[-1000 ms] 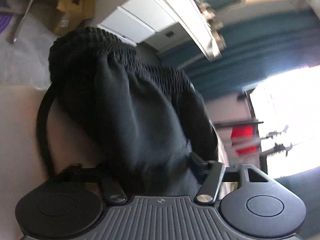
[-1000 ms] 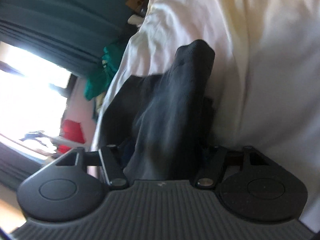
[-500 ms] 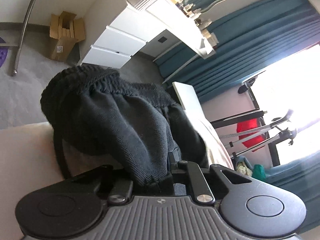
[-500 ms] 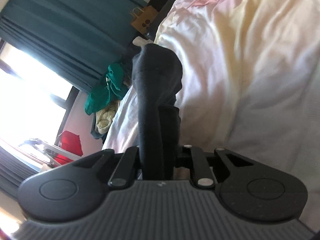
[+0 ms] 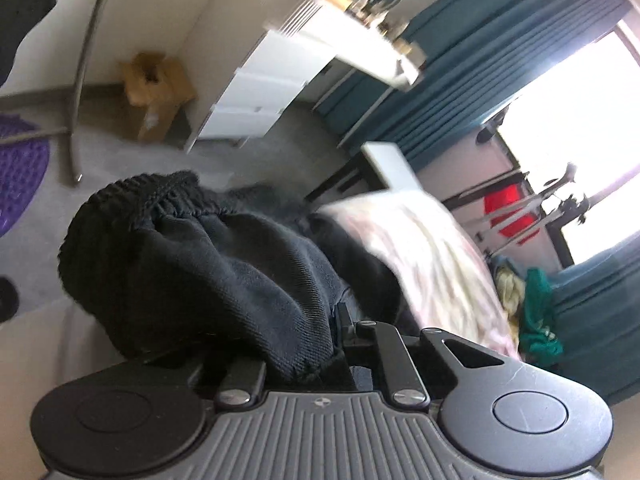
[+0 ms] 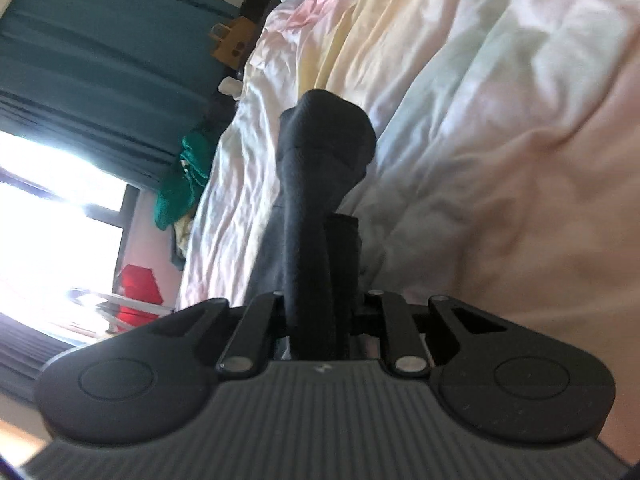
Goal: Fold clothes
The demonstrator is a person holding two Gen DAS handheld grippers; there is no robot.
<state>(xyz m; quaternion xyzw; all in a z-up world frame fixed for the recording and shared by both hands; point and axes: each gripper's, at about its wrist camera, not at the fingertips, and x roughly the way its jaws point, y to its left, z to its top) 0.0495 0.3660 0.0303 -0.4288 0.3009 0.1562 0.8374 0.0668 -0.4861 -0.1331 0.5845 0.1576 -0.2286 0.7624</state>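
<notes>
Left wrist view: the left tongs (image 5: 320,344) are clamped on a black garment (image 5: 200,264), which bunches up in front of the camera and hides the fingertips. The cloth is a thick, matte knit with a fine twill-like grain; a ribbed, gathered elastic band runs along its far edge, and a stitched hem sits at the tongs. The garment hangs over the near edge of the bed (image 5: 432,264), whose cover is pale and crumpled. Beyond the garment stand a white drawer unit (image 5: 264,96), an open cardboard box (image 5: 154,92) on grey carpet, and teal curtains (image 5: 480,40) beside a bright window.

Right wrist view: the right tongs (image 6: 320,312) are closed on another part of the same garment (image 6: 320,176), pinched into a narrow upright fold that ends in a rounded lump above the bed (image 6: 500,140). Here the cloth looks smooth and dense. The bed cover is soft, wrinkled, with faint pastel bands. A green cloth heap (image 6: 184,184) lies beyond the bed, near the curtains (image 6: 100,60).
</notes>
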